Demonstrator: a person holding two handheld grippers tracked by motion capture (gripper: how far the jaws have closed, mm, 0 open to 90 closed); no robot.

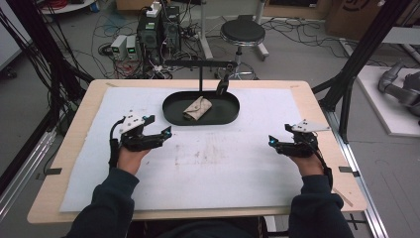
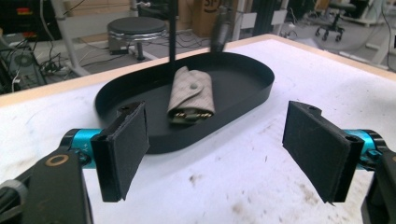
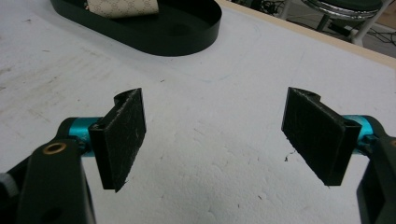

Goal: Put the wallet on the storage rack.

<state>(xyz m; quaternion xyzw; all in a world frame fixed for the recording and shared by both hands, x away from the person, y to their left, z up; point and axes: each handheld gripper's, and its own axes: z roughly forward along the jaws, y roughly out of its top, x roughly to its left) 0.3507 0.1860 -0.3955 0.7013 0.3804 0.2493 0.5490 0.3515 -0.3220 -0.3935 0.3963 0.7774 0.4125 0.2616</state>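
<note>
At the left of the high view the left gripper hovered just above the white mat, its jaws pointing in toward the middle of the table and a little toward the far side. In the left gripper view its two black pads stood spread wide with nothing between them but bare mat (scuffed and smudged here and there).

Further right, near the far edge of the mat, sat the black oval tray. The folded beige pouch lay flat on the tray's floor, roughly at its centre and slightly tilted; the left gripper view showed its flap with a snap button and the open end facing the camera. A thin black stand rose from behind the tray, with a crossbar over it and a small dark piece hanging down toward the tray's right end.

At the right the right gripper rested low over the mat, well apart from the tray, pointing left toward the table's middle. Its jaws were likewise parted wide, empty, with plain mat beyond them and the tray's near rim at the top of the right gripper view.
</note>
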